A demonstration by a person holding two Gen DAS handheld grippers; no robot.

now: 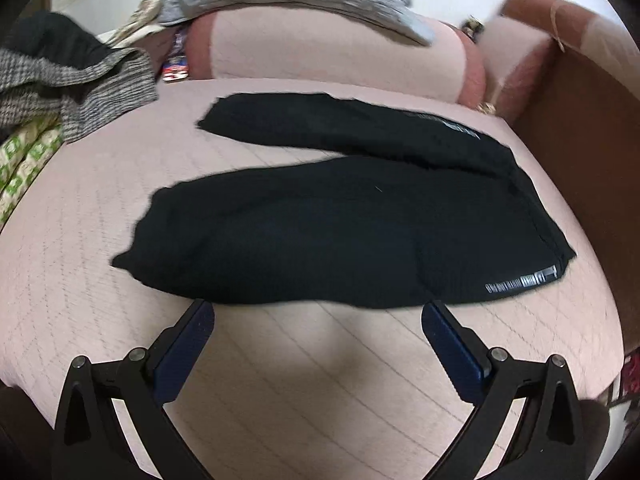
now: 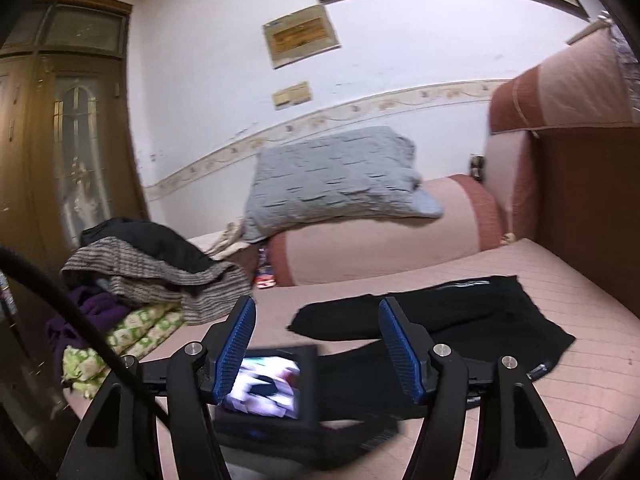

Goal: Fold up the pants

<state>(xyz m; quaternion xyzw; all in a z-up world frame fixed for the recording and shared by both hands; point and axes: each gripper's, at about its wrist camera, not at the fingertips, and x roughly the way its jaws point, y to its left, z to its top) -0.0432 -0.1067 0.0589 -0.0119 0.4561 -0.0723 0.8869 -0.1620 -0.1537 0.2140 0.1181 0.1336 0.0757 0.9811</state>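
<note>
Black pants (image 1: 320, 232) lie flat on the pink bed cover (image 1: 280, 380), both legs running left and the waist at the right, with white print near the waist edge. My left gripper (image 1: 317, 306) hangs open just above the near leg's front edge, with nothing between its fingers. The right wrist view looks level across the bed, with the pants (image 2: 480, 312) beyond and below my right gripper (image 2: 317, 302), which is open and empty. A black unit with a small lit screen (image 2: 266, 386) shows low between the right fingers, over the near leg.
A heap of clothes (image 2: 152, 268) sits at the bed's left side. A pink bolster (image 2: 380, 248) with a grey pillow (image 2: 332, 176) on it lies at the far end. A brown headboard (image 2: 580, 208) bounds the right side, and a wooden wardrobe (image 2: 60, 140) stands far left.
</note>
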